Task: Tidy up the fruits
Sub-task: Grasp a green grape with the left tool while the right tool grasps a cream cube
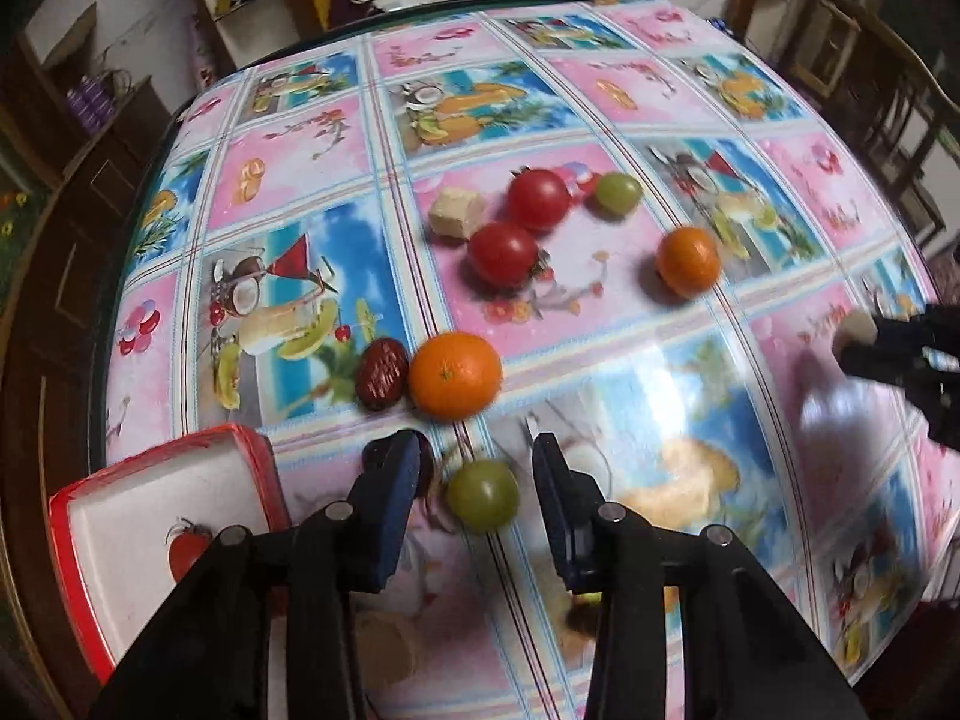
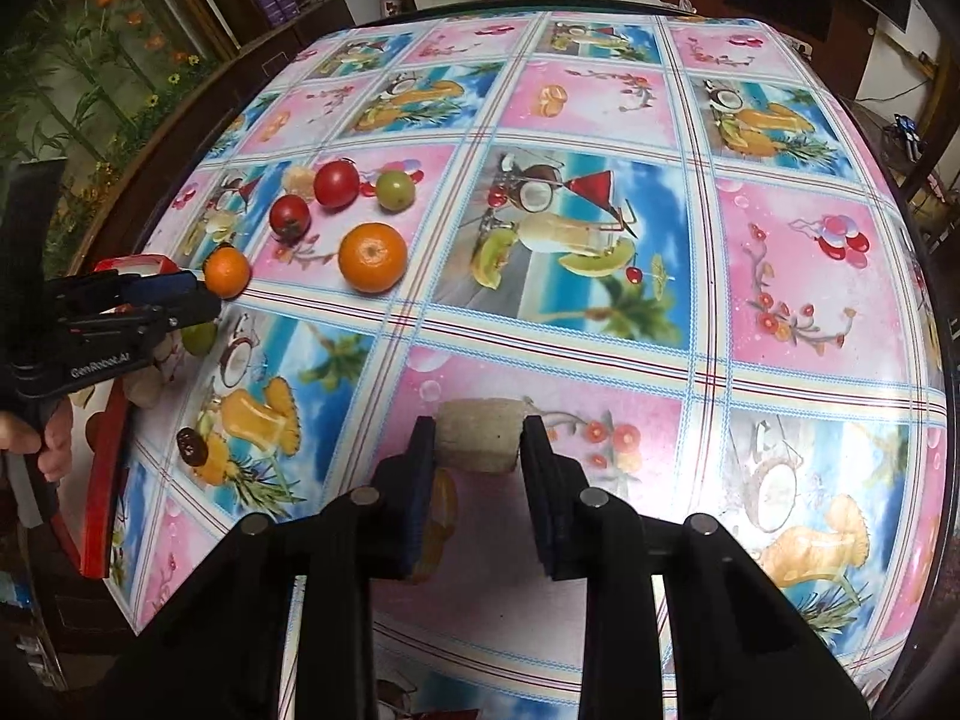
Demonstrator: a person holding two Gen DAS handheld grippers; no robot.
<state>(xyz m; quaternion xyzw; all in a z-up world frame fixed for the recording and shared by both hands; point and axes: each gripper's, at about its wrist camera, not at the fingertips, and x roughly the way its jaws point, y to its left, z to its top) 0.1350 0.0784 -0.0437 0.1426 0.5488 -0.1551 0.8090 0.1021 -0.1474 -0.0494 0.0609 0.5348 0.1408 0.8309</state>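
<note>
Closest, the right gripper (image 2: 477,444) clamps a pale fruit chunk (image 2: 477,435) above the tablecloth (image 2: 600,324); lift it straight, squeezing gently. The left gripper (image 1: 477,468), unclosed, straddles a green fruit (image 1: 483,495) beside the red tray (image 1: 150,498).

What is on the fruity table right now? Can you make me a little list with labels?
table cover: colourful fruit-picture cloth
left gripper: open, green fruit between its fingers, not squeezed
right gripper: shut on pale chunk
tomatoes: two red ones, side by side
oranges: a bigger one and a smaller one
other green fruit: beside the far tomato
red date: next to the bigger orange
tray: red rim, white inside, at the table's edge
</note>
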